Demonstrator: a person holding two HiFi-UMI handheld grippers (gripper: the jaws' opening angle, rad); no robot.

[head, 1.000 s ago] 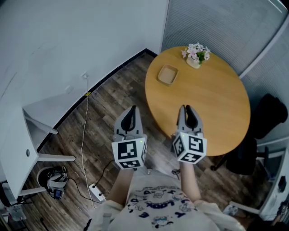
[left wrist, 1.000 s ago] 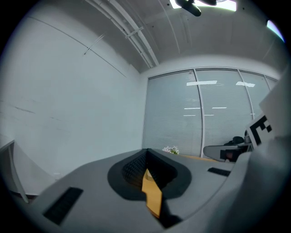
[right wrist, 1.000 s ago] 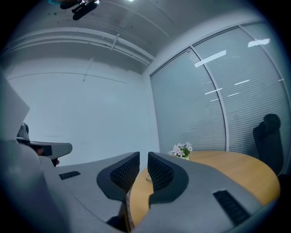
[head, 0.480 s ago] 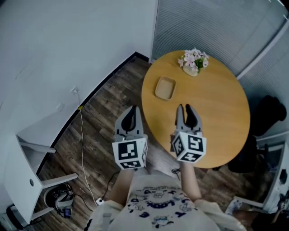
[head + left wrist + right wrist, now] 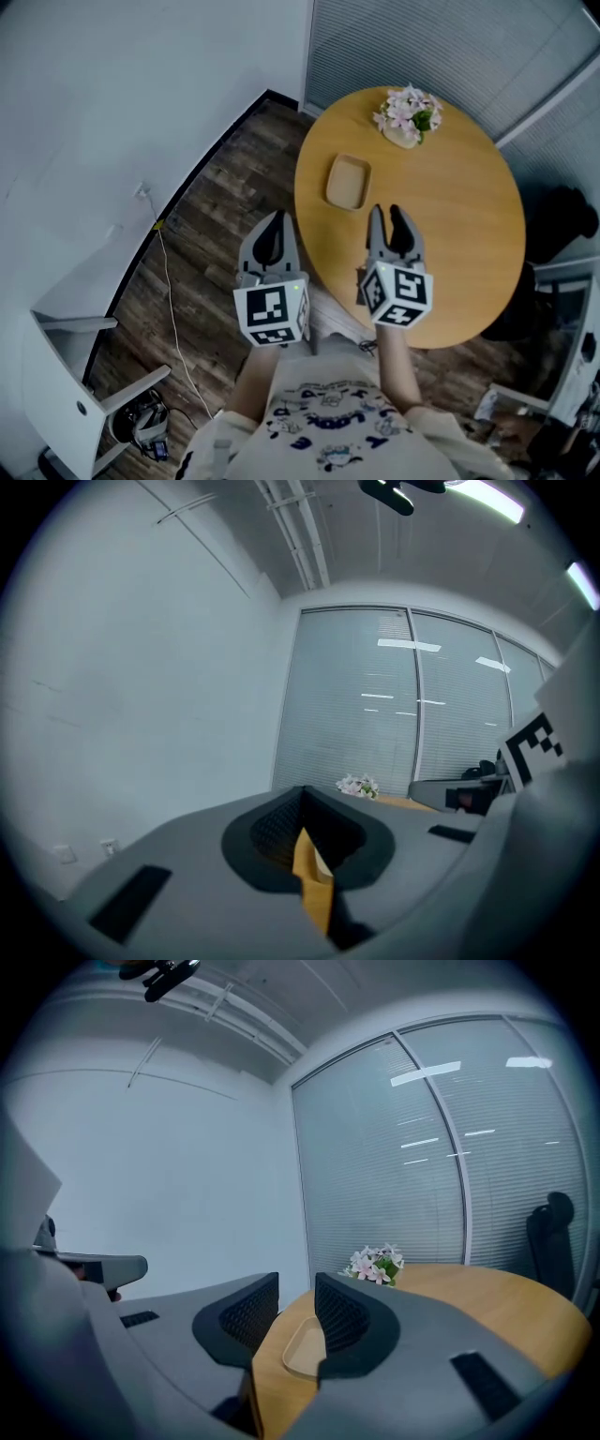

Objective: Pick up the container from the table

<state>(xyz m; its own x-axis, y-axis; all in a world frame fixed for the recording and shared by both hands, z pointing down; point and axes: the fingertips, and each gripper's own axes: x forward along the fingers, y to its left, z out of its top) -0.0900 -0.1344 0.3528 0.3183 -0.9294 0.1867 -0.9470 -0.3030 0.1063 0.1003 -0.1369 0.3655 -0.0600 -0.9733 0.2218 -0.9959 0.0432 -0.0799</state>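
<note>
Closer now than a second ago, the round wooden table (image 5: 450,216) has slid in under the right gripper, and the white furniture (image 5: 58,384) has drifted further off from it toward the lower left.

White wall (image 5: 112,84) and a wall of grey blinds (image 5: 450,47) stand behind the table, and dark plank floor (image 5: 216,225) spreads out on its left side. A black chair (image 5: 561,230) sits against the table's right edge.

The person stands at the table's near edge, a gripper in each hand. The left gripper (image 5: 273,228) hangs over the floor just off the table's near-left rim. Its fingers are drawn almost together with only a thin slit between them, and nothing is held. The right gripper (image 5: 394,216) is over the tabletop, just inside the near edge. Its fingers stand spread with a clear gap and grip nothing. In the right gripper view the container shows through that gap, lying on the wood beyond the fingertips.

A small pot of pink and white flowers (image 5: 407,114) stands near the table's far edge.

The container (image 5: 348,182) — a shallow tan tray with rounded corners, empty — lies flat on the table's left part, between the flowers and the right gripper, apart from both.

A thin white cable (image 5: 172,291) trails over the floor well to the table's left.
</note>
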